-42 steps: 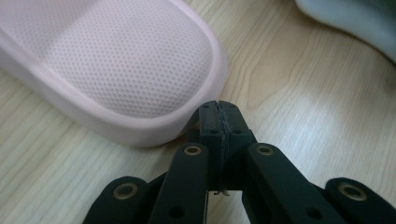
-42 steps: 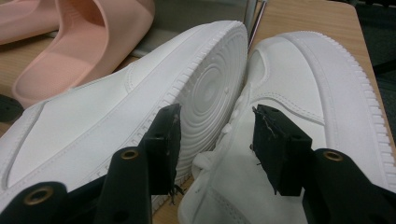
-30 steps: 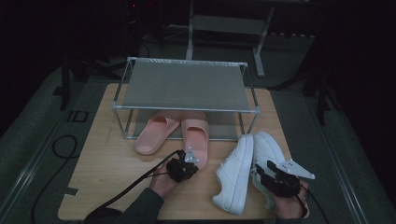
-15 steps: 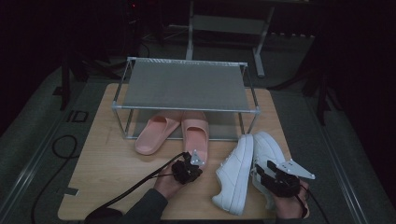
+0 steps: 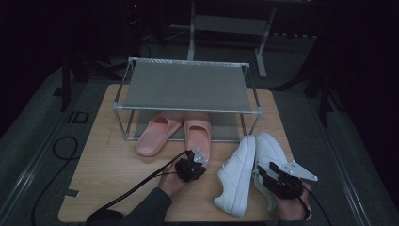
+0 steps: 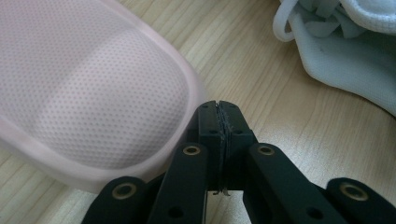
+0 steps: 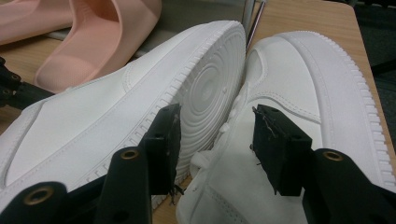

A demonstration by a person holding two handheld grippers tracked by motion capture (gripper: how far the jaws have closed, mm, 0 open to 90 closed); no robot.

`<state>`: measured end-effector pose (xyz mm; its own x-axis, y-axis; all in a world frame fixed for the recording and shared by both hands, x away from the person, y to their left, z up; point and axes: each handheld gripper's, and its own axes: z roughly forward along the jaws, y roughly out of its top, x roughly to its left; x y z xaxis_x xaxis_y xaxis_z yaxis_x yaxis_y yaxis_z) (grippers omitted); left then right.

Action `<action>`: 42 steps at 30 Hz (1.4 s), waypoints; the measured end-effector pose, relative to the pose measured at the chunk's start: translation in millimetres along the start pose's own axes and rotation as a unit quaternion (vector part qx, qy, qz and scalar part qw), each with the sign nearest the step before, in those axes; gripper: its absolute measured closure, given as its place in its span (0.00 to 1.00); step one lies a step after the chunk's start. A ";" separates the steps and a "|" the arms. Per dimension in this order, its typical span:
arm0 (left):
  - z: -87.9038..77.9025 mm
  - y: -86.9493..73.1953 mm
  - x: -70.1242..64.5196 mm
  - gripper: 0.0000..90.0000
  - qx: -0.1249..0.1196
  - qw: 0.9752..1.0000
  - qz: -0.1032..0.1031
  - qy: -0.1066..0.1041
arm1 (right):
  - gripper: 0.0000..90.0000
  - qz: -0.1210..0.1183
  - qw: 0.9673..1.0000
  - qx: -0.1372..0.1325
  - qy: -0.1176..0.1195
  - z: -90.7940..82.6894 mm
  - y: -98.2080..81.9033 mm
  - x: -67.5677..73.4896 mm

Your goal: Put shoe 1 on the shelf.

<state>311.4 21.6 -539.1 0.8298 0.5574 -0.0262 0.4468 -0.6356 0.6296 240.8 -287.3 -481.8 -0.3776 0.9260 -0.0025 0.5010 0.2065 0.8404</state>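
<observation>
Since the earlier frame the left gripper (image 5: 195,160) has crept slightly along the table (image 5: 108,165), its jaws pressed together on nothing, tips at the heel rim of the right pink slipper (image 6: 84,93). The right gripper (image 7: 215,140) stays spread around the white sneakers (image 5: 244,174), apparently gripping neither. No shoe is picked yet.
</observation>
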 end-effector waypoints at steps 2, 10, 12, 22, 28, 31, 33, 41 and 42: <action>0.3 -0.6 -1.8 0.98 0.000 1.000 0.008 -0.007 | 0.57 0.000 1.000 0.000 0.001 0.0 0.1 0.0; 3.2 -2.0 -1.6 0.98 0.006 1.000 0.013 0.003 | 0.57 -0.001 1.000 -0.002 0.000 -0.8 0.4 -0.4; 4.1 -1.6 1.6 0.99 0.003 1.000 0.008 -0.003 | 0.57 0.000 1.000 -0.002 0.000 -0.7 0.4 -0.5; 4.1 4.7 12.6 0.99 -0.014 1.000 -0.005 -0.005 | 0.57 0.000 1.000 -0.001 0.001 -0.1 0.1 0.5; 2.0 10.7 21.9 0.99 -0.031 0.999 -0.016 -0.008 | 0.57 -0.001 1.000 -0.002 0.001 0.1 0.0 0.7; 0.5 13.2 26.3 0.99 -0.038 0.999 -0.022 -0.006 | 0.57 -0.001 1.000 -0.001 0.001 0.0 -0.1 0.5; 0.5 15.5 28.9 0.99 -0.041 0.999 -0.025 -0.003 | 0.57 0.000 1.000 -0.001 0.001 0.1 -0.2 0.4; 6.6 21.5 36.9 0.99 -0.044 0.999 -0.028 0.013 | 0.57 -0.001 1.000 -0.001 0.001 0.0 -0.4 0.3; 6.9 21.9 39.1 0.99 -0.045 0.998 -0.029 0.015 | 0.57 -0.001 1.000 -0.001 0.001 0.0 -0.4 0.1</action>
<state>355.9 25.8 -531.7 0.7928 0.6080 -0.0428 0.4607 -0.5519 0.6951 240.5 -287.3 -482.1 -0.3800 0.9250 -0.0023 0.4988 0.2070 0.8417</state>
